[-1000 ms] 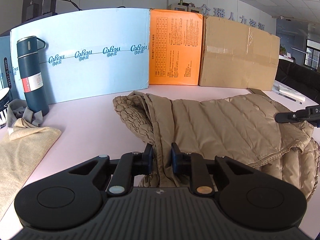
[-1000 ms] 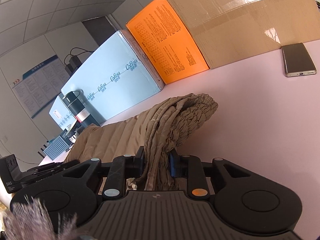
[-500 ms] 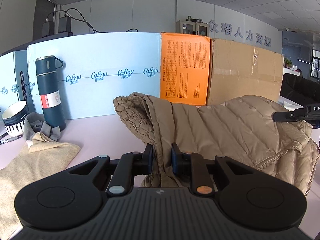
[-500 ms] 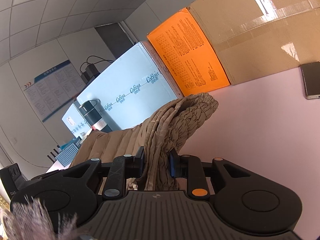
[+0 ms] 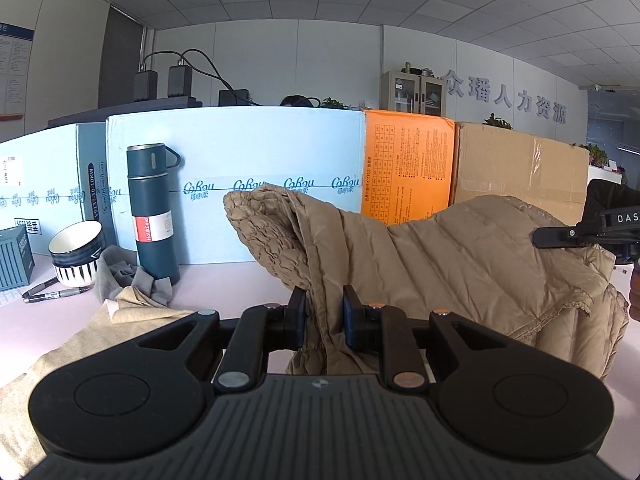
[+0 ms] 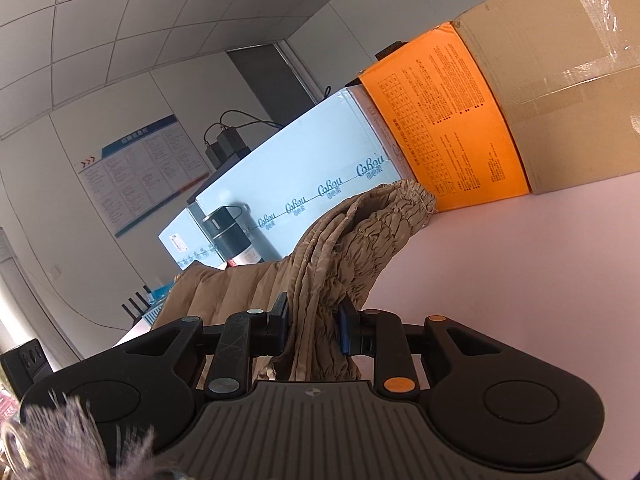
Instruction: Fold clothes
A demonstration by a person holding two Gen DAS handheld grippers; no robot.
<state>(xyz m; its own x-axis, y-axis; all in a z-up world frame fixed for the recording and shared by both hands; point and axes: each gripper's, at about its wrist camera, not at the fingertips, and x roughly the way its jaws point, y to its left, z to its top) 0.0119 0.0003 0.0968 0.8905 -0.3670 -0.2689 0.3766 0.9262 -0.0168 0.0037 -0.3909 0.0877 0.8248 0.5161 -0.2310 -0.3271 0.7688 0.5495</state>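
Note:
A tan quilted puffer jacket (image 5: 460, 264) hangs lifted above the pink table (image 5: 224, 284), stretched between both grippers. My left gripper (image 5: 324, 316) is shut on a bunched fold of it, its elastic cuff end (image 5: 264, 224) sticking up past the fingers. In the right wrist view my right gripper (image 6: 314, 326) is shut on another gathered edge of the jacket (image 6: 360, 240). The other gripper's black body (image 5: 576, 232) shows at the right edge of the left wrist view, above the jacket.
A dark blue flask (image 5: 152, 216), a striped bowl (image 5: 78, 252), pens (image 5: 52, 294) and a beige cloth (image 5: 80, 340) lie at the left. Light blue (image 5: 248, 168), orange (image 5: 408, 168) and brown cardboard boxes (image 5: 520, 172) wall the table's back edge.
Both grippers have risen with the jacket, lifting it off the table. The views tilted up, showing more wall and ceiling; the phone left the right wrist view.

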